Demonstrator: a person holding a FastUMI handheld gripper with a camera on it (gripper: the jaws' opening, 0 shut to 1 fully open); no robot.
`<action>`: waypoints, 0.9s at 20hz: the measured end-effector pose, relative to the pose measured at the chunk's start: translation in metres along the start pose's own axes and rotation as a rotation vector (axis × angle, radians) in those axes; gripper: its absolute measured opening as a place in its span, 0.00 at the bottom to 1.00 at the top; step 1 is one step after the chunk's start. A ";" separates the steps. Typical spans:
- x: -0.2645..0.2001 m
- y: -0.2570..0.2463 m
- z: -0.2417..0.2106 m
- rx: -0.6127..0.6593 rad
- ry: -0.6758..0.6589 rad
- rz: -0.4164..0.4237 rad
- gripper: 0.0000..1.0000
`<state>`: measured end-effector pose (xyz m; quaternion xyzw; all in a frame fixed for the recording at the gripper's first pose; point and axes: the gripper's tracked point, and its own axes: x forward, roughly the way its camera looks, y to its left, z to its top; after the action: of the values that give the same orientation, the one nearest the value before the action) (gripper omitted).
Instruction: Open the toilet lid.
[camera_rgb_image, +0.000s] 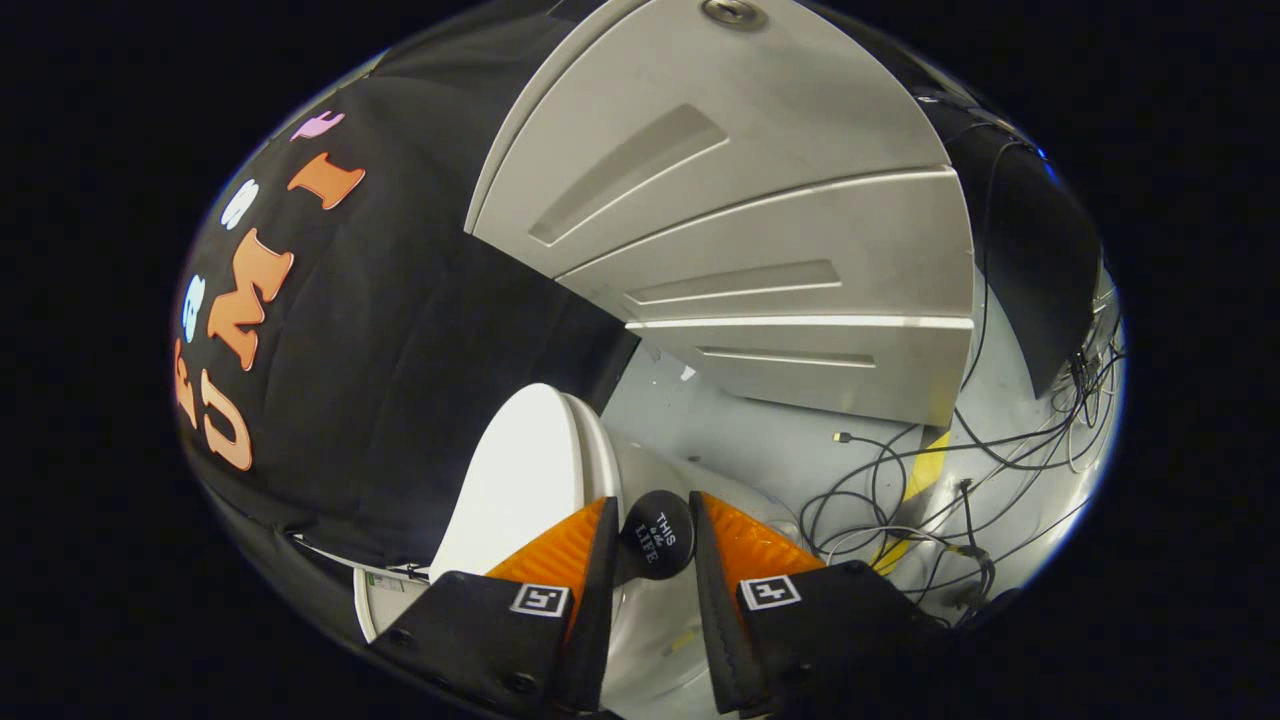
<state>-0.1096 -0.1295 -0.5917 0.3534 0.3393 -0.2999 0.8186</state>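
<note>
Gripper (652, 532) fingers stood close on either side of a small dark round knob (659, 533), apparently pinching it; both inner faces looked to be in contact with it, though the far side of the knob was hidden.

Toilet lid (525, 470) lay just left of the fingers and a little beyond them, already raised well up, its pale face turned toward the black booth wall. Its long axis ran up and away from the fingers. The knob seemed fixed at the lid's edge, serving as the handle. Pale bowl and seat (660, 620) sat below and between the fingers.

Judgement: the lid was nearly open; what remained was to carry the knob further left until the lid rested back.

Room: the cloth wall was close behind the lid, leaving little travel. To the right, a grey panelled cabinet (780, 260) stood beyond, and loose cables (930, 490) lay tangled on the floor, well apart from the lid's path.
</note>
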 end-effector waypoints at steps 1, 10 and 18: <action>0.003 -0.002 0.001 -0.010 -0.002 -0.004 0.48; -0.002 0.011 0.017 0.020 -0.065 -0.004 0.17; -0.040 0.067 0.037 -0.033 -0.117 0.093 0.12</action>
<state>-0.0715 -0.1100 -0.5172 0.3370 0.2788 -0.2761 0.8558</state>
